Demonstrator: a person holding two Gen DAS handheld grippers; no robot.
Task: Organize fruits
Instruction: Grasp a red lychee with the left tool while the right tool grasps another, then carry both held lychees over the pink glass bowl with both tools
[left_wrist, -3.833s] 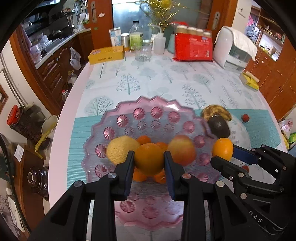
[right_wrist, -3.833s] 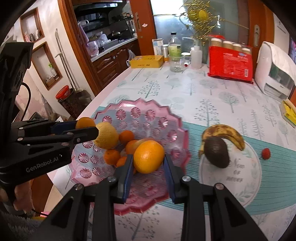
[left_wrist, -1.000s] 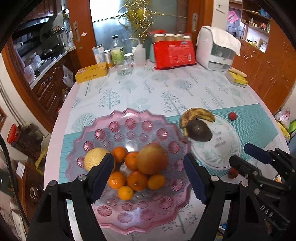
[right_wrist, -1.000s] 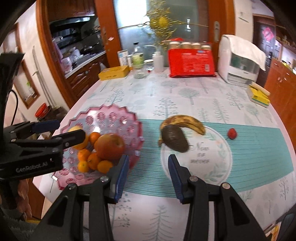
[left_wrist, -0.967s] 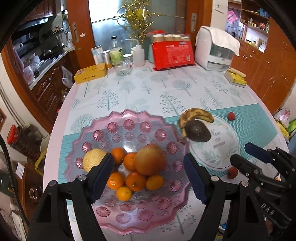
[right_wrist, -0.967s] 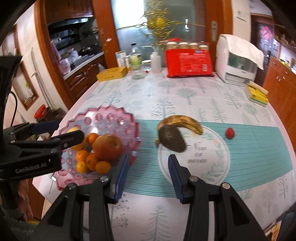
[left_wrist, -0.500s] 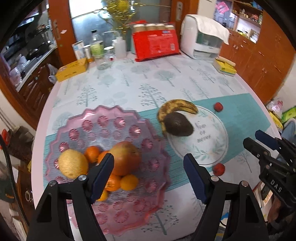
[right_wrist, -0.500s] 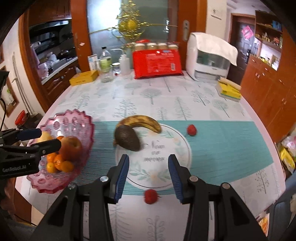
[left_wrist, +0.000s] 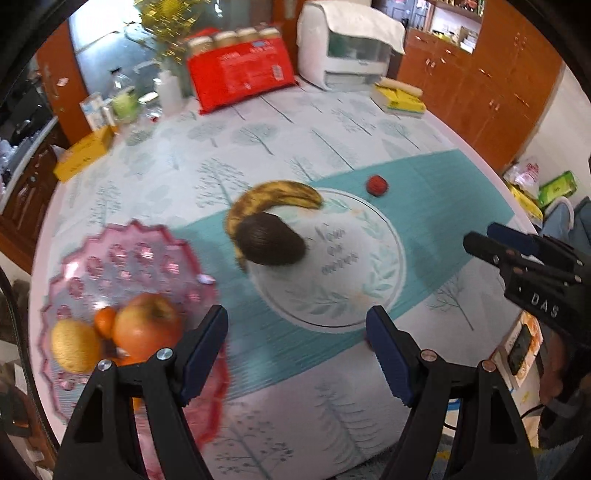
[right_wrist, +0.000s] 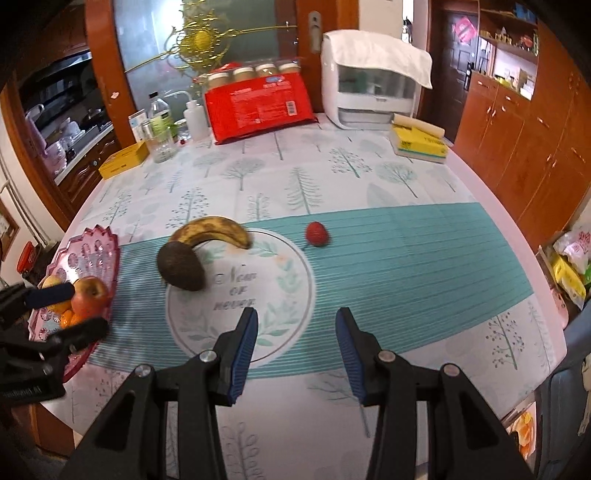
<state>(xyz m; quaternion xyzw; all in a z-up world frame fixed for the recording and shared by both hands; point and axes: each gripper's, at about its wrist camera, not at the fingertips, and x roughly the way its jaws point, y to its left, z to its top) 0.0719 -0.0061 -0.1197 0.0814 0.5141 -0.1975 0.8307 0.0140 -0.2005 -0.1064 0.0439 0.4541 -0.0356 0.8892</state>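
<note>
At far left the pink fruit dish (left_wrist: 155, 254) holds an apple (left_wrist: 146, 326), a yellow fruit (left_wrist: 75, 345) and small oranges. The left gripper (left_wrist: 295, 339) hangs above the table, jaws wide apart and empty. Next come the banana (right_wrist: 212, 230) and avocado (right_wrist: 181, 267), touching, then a strawberry (right_wrist: 317, 233) lying apart. The right gripper (right_wrist: 295, 338) is spread open, empty.

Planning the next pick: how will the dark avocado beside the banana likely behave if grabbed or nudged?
The dark egg-shaped avocado looks rounded, so a nudge would probably make it wobble or roll. It seems to touch the spotted yellow banana, so pushing it may shift that too. Its matte skin suggests fair grip, though flesh could bruise; the open right tongs should close gently.
</note>
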